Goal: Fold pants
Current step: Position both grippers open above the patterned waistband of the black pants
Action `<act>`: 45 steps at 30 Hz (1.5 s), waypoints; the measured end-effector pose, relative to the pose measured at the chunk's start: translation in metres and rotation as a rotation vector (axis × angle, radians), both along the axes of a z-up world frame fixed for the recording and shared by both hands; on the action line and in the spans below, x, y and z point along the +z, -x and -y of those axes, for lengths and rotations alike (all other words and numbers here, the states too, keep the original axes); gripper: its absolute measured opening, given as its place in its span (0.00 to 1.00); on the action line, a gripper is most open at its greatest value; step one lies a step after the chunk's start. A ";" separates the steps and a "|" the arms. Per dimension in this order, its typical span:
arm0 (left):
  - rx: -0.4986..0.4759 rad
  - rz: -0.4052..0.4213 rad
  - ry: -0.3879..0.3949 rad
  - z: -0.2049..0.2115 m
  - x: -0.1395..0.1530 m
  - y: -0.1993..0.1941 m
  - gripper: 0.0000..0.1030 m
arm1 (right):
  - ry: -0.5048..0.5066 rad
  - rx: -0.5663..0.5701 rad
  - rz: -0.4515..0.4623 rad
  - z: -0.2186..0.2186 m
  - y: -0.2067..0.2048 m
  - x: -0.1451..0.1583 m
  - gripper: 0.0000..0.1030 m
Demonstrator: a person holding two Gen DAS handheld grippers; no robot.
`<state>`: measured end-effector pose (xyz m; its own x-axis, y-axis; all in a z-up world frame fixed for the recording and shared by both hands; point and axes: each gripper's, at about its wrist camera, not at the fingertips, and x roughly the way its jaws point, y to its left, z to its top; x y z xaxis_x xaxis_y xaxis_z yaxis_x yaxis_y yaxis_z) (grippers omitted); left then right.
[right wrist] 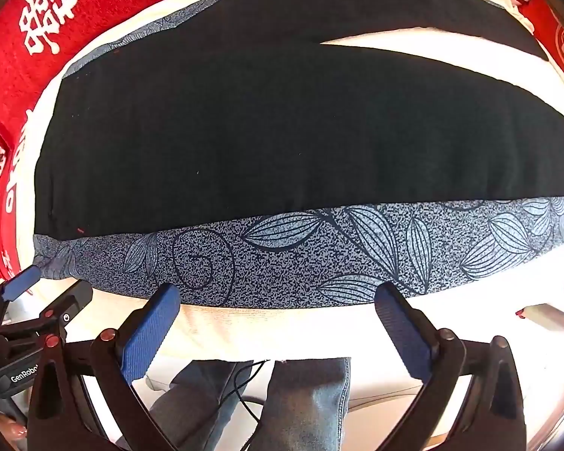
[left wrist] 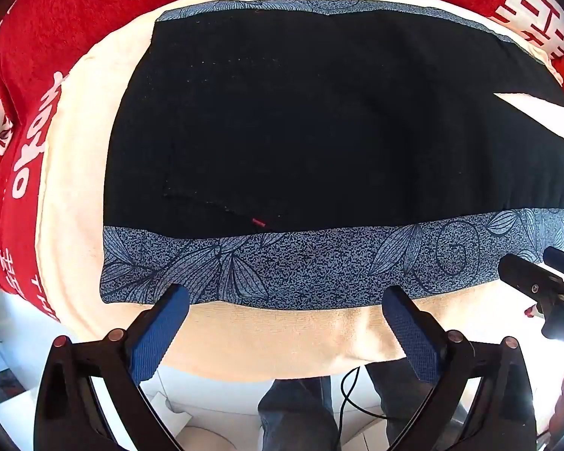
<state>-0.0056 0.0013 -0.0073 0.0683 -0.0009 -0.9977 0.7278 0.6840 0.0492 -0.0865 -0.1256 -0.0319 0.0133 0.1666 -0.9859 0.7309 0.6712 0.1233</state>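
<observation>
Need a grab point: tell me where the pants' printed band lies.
The printed band runs along the pants' near edge in both wrist views, on the cream towel, just ahead of both grippers' open jaws.

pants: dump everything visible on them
The pants are black with blue-grey speckled side panels printed with dark leaf outlines; the fabric looks like a soft knit. They lie flat and unfolded on a cream towel, with the legs parting in a narrow V toward the right. A small red mark sits by the near seam. Neither open gripper touches them.
</observation>
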 end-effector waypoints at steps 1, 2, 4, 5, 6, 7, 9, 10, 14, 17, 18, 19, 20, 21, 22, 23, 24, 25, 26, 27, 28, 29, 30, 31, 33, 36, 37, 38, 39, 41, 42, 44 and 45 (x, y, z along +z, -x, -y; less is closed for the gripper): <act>0.001 -0.002 0.000 0.000 0.000 0.000 1.00 | -0.002 0.007 0.003 0.001 -0.002 -0.001 1.00; 0.000 0.000 0.000 0.001 0.000 0.001 1.00 | 0.000 0.011 0.006 0.002 -0.002 -0.001 1.00; -0.001 0.000 0.004 0.001 0.000 0.002 1.00 | 0.010 0.015 0.009 0.003 -0.003 0.000 1.00; -0.002 0.000 0.004 0.002 0.000 0.002 1.00 | 0.009 0.017 0.010 0.003 -0.003 0.000 1.00; -0.002 0.000 0.007 0.002 0.000 0.002 1.00 | 0.007 0.018 0.008 0.005 -0.004 -0.001 1.00; -0.001 0.000 0.008 0.003 0.000 0.001 1.00 | 0.010 0.017 0.007 0.004 -0.004 0.000 1.00; 0.004 0.002 0.013 0.004 0.001 0.000 1.00 | 0.011 0.017 0.011 0.005 -0.005 0.000 1.00; 0.007 0.003 0.013 0.004 0.001 0.001 1.00 | 0.017 0.018 0.013 0.005 -0.006 0.000 1.00; 0.013 -0.001 0.011 0.009 0.005 -0.006 1.00 | 0.029 0.023 0.012 0.008 -0.005 0.001 1.00; 0.010 0.002 0.010 0.010 0.002 -0.003 1.00 | 0.031 0.021 0.013 0.006 -0.003 0.002 1.00; 0.010 0.002 0.010 0.011 0.002 -0.003 1.00 | 0.031 0.019 0.015 0.006 -0.003 0.002 1.00; 0.010 0.002 0.011 0.012 0.002 -0.003 1.00 | 0.032 0.016 0.016 0.005 -0.001 0.002 1.00; 0.011 0.001 0.010 0.012 0.001 -0.004 1.00 | 0.033 0.015 0.016 0.005 -0.001 0.002 1.00; 0.011 0.000 0.008 0.013 0.001 -0.004 1.00 | 0.031 0.012 0.016 0.007 -0.001 0.001 1.00; 0.012 -0.002 0.006 0.015 0.000 -0.005 1.00 | 0.031 0.011 0.016 0.005 0.000 0.001 1.00; 0.012 -0.003 0.004 0.016 0.000 -0.005 1.00 | 0.032 0.011 0.015 0.005 0.000 0.000 1.00; 0.012 -0.005 0.003 0.016 -0.001 -0.005 1.00 | 0.033 0.011 0.014 0.004 0.000 0.000 1.00; 0.013 -0.007 0.002 0.017 -0.001 -0.006 1.00 | 0.032 0.012 0.014 0.003 0.000 0.000 1.00; 0.014 -0.008 0.001 0.018 -0.001 -0.006 1.00 | 0.031 0.011 0.014 0.003 0.001 -0.001 1.00; 0.013 -0.010 0.001 0.019 -0.001 -0.007 1.00 | 0.030 0.011 0.012 0.003 0.001 -0.001 1.00; 0.014 -0.011 -0.001 0.020 -0.002 -0.006 1.00 | 0.029 0.012 0.011 0.002 0.001 -0.001 1.00; 0.013 -0.011 -0.001 0.020 -0.003 -0.005 1.00 | 0.029 0.014 0.009 0.002 0.000 -0.002 1.00; 0.013 -0.012 -0.002 0.021 -0.003 -0.006 1.00 | 0.028 0.014 0.007 0.002 0.000 -0.002 1.00; 0.013 -0.012 -0.002 0.020 -0.003 -0.005 1.00 | 0.027 0.014 0.007 0.002 0.000 -0.003 1.00; 0.013 -0.013 -0.003 0.022 -0.004 -0.005 1.00 | 0.028 0.013 0.006 0.001 0.001 -0.003 1.00; 0.013 -0.014 -0.007 0.023 -0.005 -0.005 1.00 | 0.027 0.013 0.007 0.001 0.001 -0.004 1.00; 0.014 -0.016 -0.009 0.023 -0.006 -0.006 1.00 | 0.027 0.013 0.006 0.002 0.001 -0.004 1.00; 0.014 -0.017 -0.009 0.024 -0.006 -0.006 1.00 | 0.027 0.013 0.005 0.002 0.001 -0.004 1.00; 0.014 -0.017 -0.010 0.025 -0.007 -0.006 1.00 | 0.026 0.011 0.004 0.003 0.001 -0.005 1.00; 0.011 -0.020 -0.012 0.026 -0.008 -0.006 1.00 | 0.023 0.007 0.004 0.004 0.002 -0.006 1.00; 0.009 -0.024 -0.015 0.027 -0.009 -0.005 1.00 | 0.022 0.006 0.004 0.005 0.003 -0.007 1.00; 0.005 -0.029 -0.022 0.028 -0.011 -0.006 1.00 | 0.018 0.004 0.004 0.006 0.003 -0.008 1.00; 0.004 -0.029 -0.025 0.030 -0.012 -0.006 1.00 | 0.015 0.003 0.002 0.007 0.004 -0.009 1.00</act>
